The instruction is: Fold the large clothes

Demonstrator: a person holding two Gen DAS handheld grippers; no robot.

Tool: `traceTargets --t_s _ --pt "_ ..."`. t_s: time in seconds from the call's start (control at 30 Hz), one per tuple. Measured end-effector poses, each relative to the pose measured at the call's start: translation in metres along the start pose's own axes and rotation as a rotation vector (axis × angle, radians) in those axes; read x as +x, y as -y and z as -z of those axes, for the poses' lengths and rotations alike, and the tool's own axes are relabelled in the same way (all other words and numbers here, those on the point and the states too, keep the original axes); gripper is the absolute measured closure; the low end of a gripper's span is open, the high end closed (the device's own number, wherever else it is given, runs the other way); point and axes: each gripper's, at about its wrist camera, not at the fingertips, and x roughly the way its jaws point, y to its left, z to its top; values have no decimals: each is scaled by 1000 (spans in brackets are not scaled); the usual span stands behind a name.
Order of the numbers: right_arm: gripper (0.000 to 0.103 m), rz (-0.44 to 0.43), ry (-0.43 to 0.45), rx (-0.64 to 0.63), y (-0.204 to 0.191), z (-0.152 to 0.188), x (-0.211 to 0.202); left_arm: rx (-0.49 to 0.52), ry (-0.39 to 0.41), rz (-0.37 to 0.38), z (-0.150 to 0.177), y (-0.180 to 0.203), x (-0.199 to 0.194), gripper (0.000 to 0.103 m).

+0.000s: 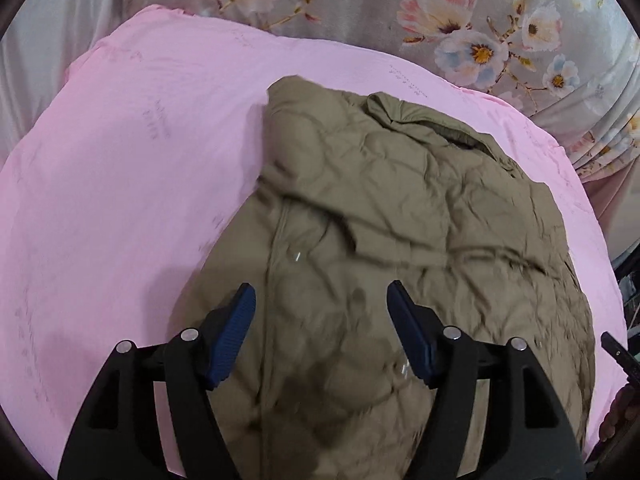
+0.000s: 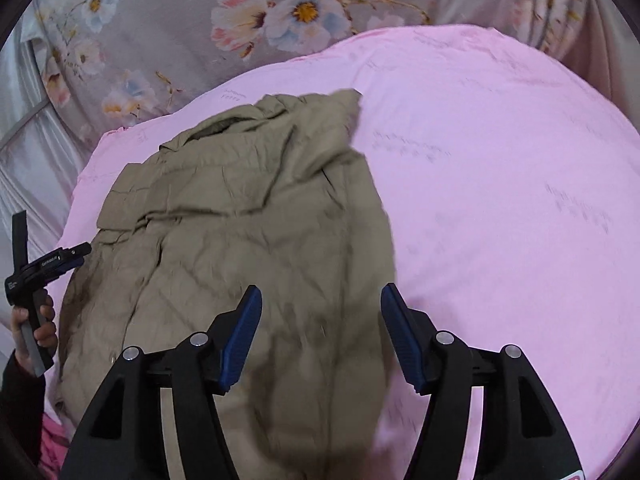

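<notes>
An olive quilted jacket (image 1: 400,220) lies partly folded on a pink sheet (image 1: 120,180), a sleeve laid across its top. It also shows in the right wrist view (image 2: 248,216). My left gripper (image 1: 320,300) is open and empty, hovering over the jacket's near part. My right gripper (image 2: 320,300) is open and empty above the jacket's near right edge. The left gripper also shows at the left edge of the right wrist view (image 2: 76,254), held in a hand.
The pink sheet (image 2: 500,200) covers a bed-like surface. A grey floral curtain (image 1: 480,32) hangs behind it and also shows in the right wrist view (image 2: 200,20). A pale wall or fabric (image 1: 48,60) is at the far left.
</notes>
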Motion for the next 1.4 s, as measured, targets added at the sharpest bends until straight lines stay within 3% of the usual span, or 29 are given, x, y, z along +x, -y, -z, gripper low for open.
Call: traceTargets --t_s 0.23,0.33,0.47,0.53,0.63,0.73,0.83,0.87,0.97,1.03,1.13,1.27,1.4 --pt "36 -126 -56 156 24 79 -38 -42 -40 82 83 -23 -57 36" --pt "36 -200 -87 178 16 101 -40 -43 -41 61 109 -21 -75 30" --pt "35 -231 -96 135 -2 121 -40 -133 -62 40 128 -37 -80 29" --pt "35 -231 -78 128 -7 125 -41 -213 -85 96 137 -50 -78 29" --pt "35 -271 -70 167 -6 125 -40 -254 -66 144 142 -51 -84 29" --pt "34 -304 -58 200 -2 124 -38 -305 -90 269 147 -44 -82 29" --pt "34 -316 -44 213 -2 125 -38 -333 -85 284 152 -40 -78 31" --pt "35 -317 -38 213 -3 125 -38 -336 -80 279 153 -38 -78 33" --pt "55 -302 -27 196 -5 127 -39 -317 -88 250 154 -34 -78 63" --pt "81 -313 -3 198 -4 128 -43 -297 -89 238 154 -34 -82 85" --pt "92 -348 70 182 -3 127 -62 -292 -50 258 150 -36 -101 94" --pt "95 -372 178 100 -13 118 -104 -233 35 277 139 -24 -146 96" --pt "96 -416 328 15 -30 104 -166 -138 167 309 125 -7 -215 97"
